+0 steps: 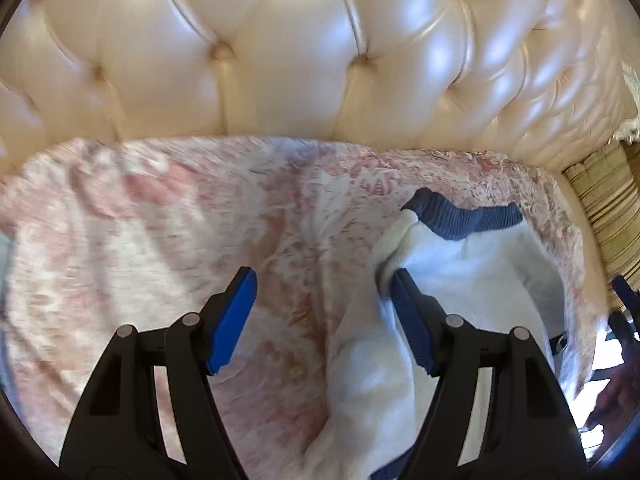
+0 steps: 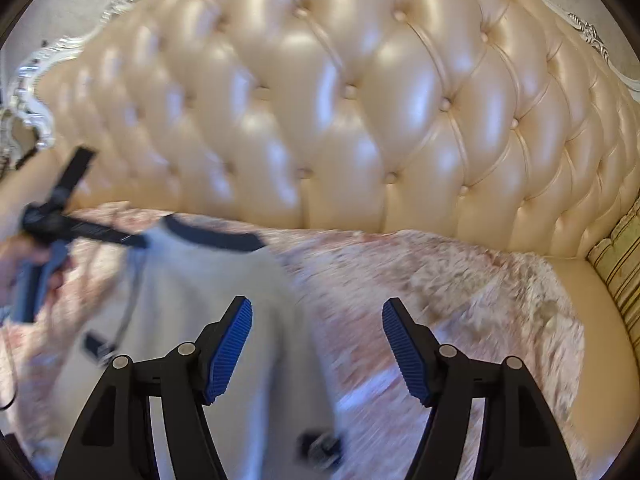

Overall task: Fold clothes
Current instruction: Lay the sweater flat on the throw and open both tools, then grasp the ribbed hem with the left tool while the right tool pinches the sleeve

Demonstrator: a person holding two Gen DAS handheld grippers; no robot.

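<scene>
A white fleecy garment (image 1: 476, 276) with a navy ribbed cuff or hem (image 1: 464, 220) lies on the pink floral bedspread (image 1: 160, 220). My left gripper (image 1: 324, 296) is open; a fold of the garment drapes over its right finger (image 1: 416, 332), the left finger is bare. In the right wrist view the same garment (image 2: 208, 280) with its navy band (image 2: 216, 236) lies left of centre. My right gripper (image 2: 316, 340) is open and empty, its left finger over the garment's edge. The left gripper tool (image 2: 48, 224) shows at the far left, held by a hand.
A tufted cream leather headboard (image 1: 280, 48) rises right behind the bedspread; it fills the right wrist view too (image 2: 340, 100). A striped cushion or wall panel (image 1: 608, 208) stands at the right edge. Small dark buckles (image 2: 324, 446) sit on the garment.
</scene>
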